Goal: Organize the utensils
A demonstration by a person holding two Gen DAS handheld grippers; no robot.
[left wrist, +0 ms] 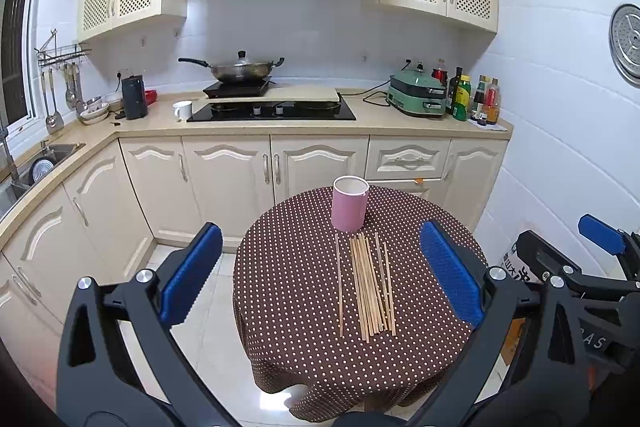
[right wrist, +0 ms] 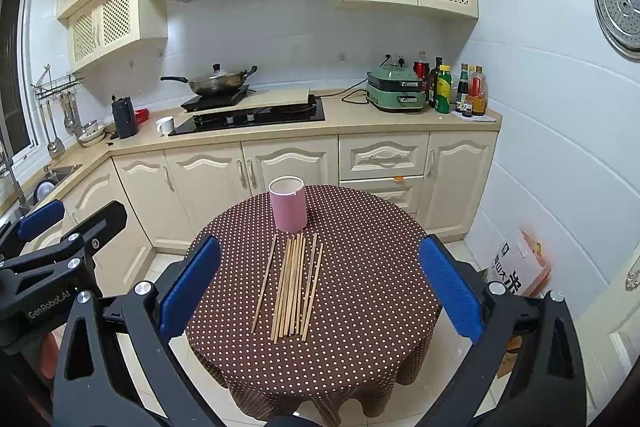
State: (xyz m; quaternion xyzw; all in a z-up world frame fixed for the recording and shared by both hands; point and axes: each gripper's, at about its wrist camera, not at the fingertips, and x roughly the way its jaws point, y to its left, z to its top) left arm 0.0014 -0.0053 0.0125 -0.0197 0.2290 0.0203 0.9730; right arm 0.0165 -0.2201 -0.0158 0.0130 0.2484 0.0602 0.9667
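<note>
On the round table [left wrist: 280, 307]: everything is sitting untouched under a brown dotted cloth.
Pink holder [left wrist: 349, 203]: standing upright at the table's far side, seemingly holding nothing yet.
Chopsticks [left wrist: 370, 287]: all lying loose in a row just in front of the pink holder.
Left gripper [left wrist: 320, 279]: hovering short of the table, jaws spread, gripping nothing.
Right gripper [right wrist: 320, 283]: hovering likewise, jaws spread.
Progress: nothing is looking done; every chopstick is waiting to go in.

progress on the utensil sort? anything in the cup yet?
Done: nothing seen; no stick rises above the pink cup's rim. In hand: nothing; left gripper and right gripper both open, above the table. Left: all chopsticks lie loose on the cloth.
</note>
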